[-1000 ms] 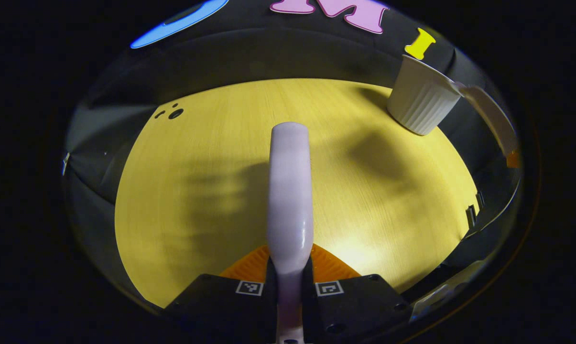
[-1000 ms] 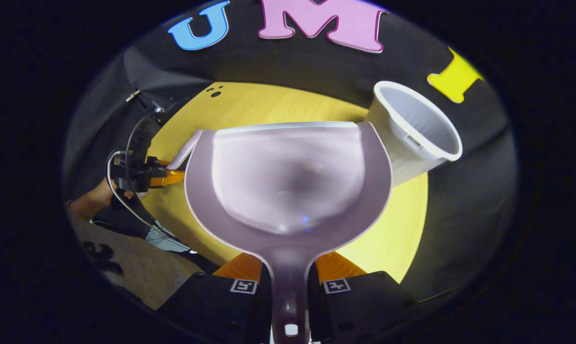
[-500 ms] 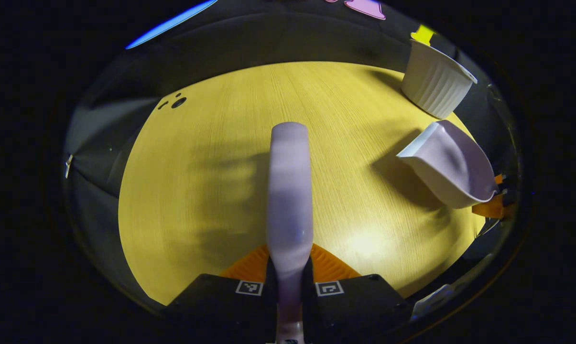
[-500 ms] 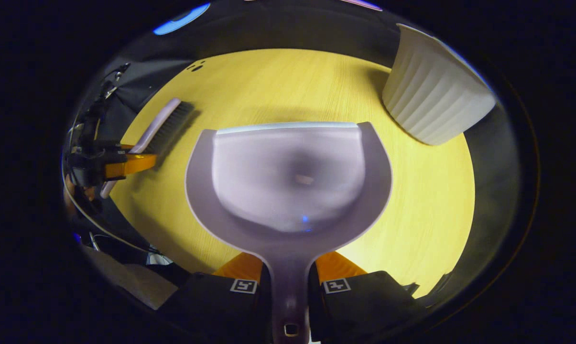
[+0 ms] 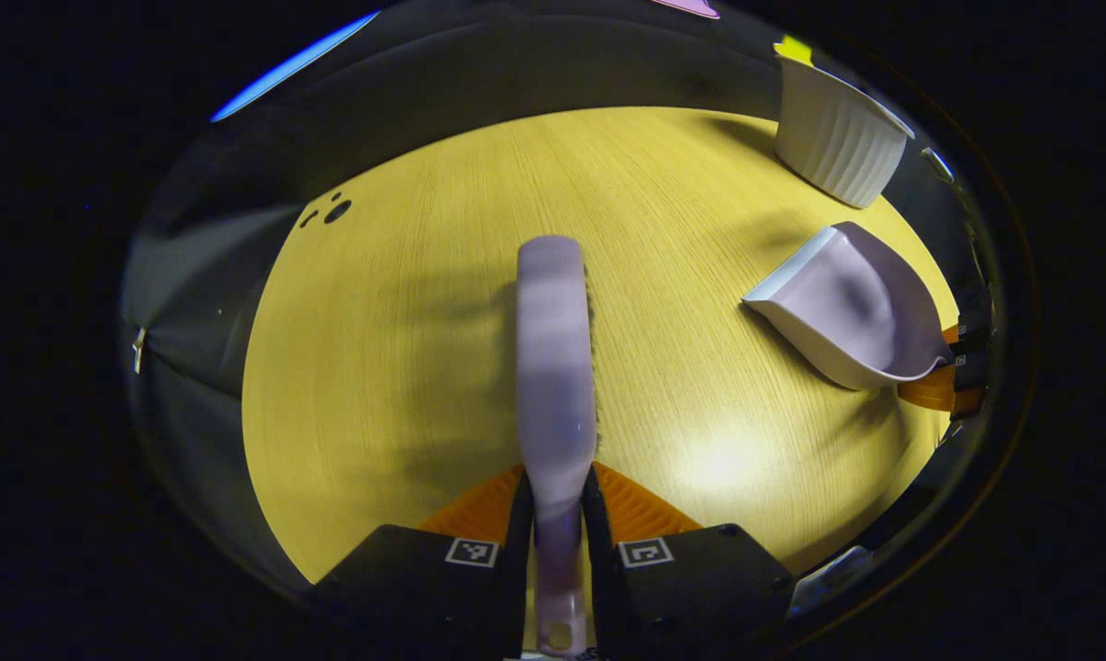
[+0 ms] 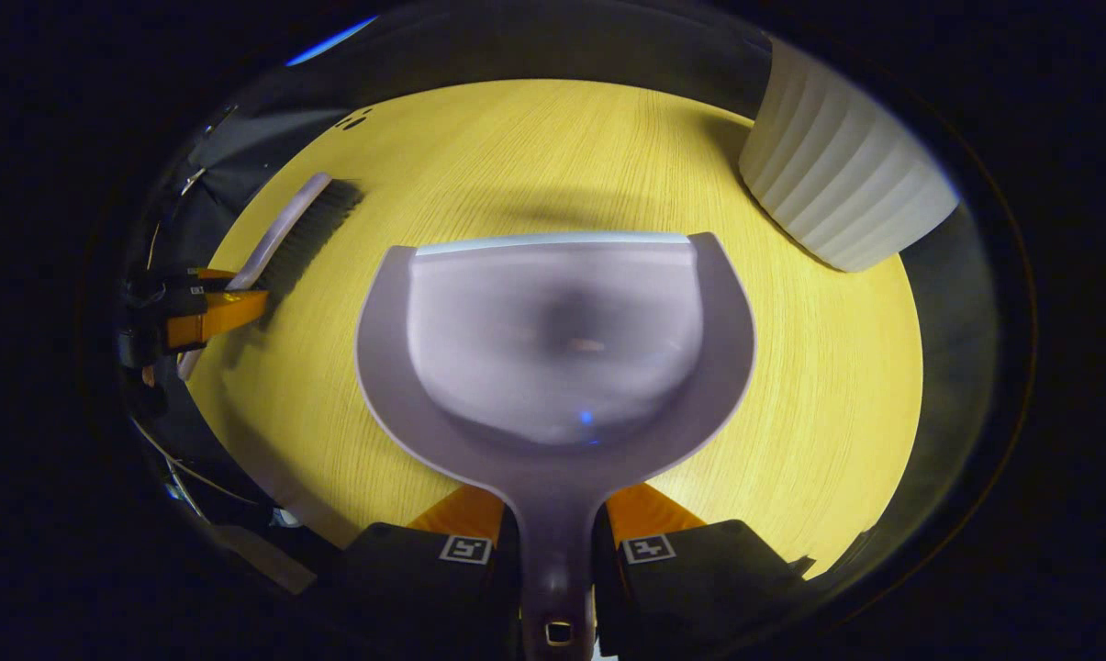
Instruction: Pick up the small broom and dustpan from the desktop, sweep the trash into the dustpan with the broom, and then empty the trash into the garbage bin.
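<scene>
Yellow desktop (image 5: 406, 367) is being approached near the garbage bin (image 6: 837, 197); broom (image 5: 557, 367) clenched in left gripper (image 5: 557, 532), dustpan (image 6: 553, 349) clenched in right gripper (image 6: 557, 537), which risks being knocked against it.

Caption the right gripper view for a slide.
Right hand-held gripper holds the dustpan over the desk, beside the bin.
</scene>
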